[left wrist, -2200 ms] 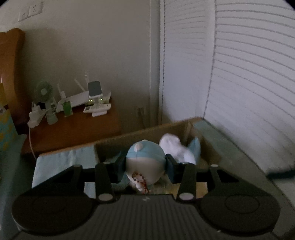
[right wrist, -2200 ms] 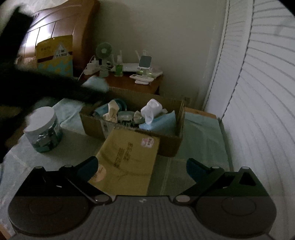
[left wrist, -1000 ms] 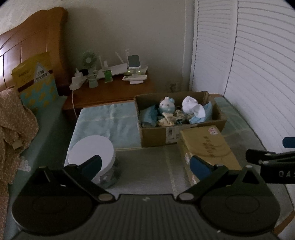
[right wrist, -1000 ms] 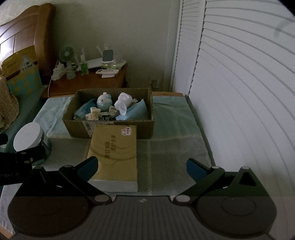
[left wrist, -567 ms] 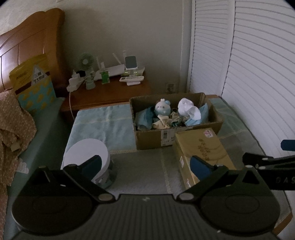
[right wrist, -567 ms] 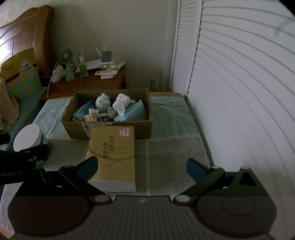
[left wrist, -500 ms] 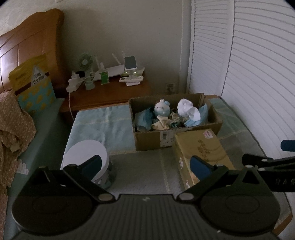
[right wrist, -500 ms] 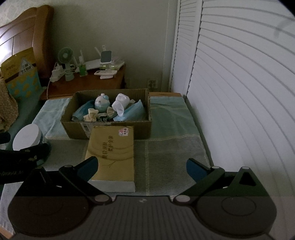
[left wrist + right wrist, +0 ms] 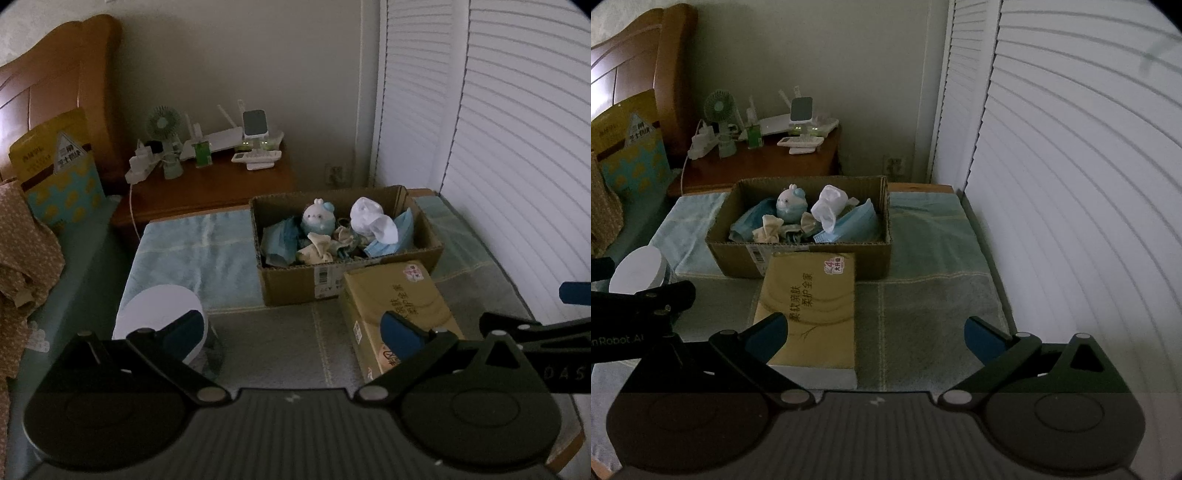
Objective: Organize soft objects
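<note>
Now both tools have pulled back empty, left tool (image 9: 291, 328) and right tool (image 9: 875, 330) spread wide, since the blue-and-white plush toy (image 9: 318, 220) sits released at twelve o'clock inside the cardboard box (image 9: 295, 286), so that placement looks finished.

**Both grippers held wide and empty**

The left gripper (image 9: 291, 328) is held level, its jaws spread wide with nothing between them. Beside it, the right gripper (image 9: 875, 330) is held the same way, jaws equally parted and empty, both pointing forward.
</note>
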The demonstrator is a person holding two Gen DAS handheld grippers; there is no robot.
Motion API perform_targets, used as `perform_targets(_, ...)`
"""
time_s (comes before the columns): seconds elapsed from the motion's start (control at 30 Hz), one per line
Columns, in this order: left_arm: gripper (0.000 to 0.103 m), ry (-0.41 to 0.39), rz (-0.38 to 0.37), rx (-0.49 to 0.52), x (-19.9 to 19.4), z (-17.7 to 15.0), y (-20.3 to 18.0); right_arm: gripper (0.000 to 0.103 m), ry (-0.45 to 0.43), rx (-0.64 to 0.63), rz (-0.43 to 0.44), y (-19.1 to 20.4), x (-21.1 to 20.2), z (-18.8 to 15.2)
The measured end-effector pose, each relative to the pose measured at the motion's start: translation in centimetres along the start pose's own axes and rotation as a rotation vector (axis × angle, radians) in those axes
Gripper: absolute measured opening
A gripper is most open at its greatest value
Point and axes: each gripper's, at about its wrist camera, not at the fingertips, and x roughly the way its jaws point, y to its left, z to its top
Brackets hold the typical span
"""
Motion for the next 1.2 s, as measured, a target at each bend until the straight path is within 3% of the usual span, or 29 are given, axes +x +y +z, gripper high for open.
perform_targets(1.2, 0.101, -0.002, -0.002, 0.0, 0.08, -0.02, -0.09, 0.103, -0.008, -0.004, -0.002, -0.15, -0.04, 0.16)
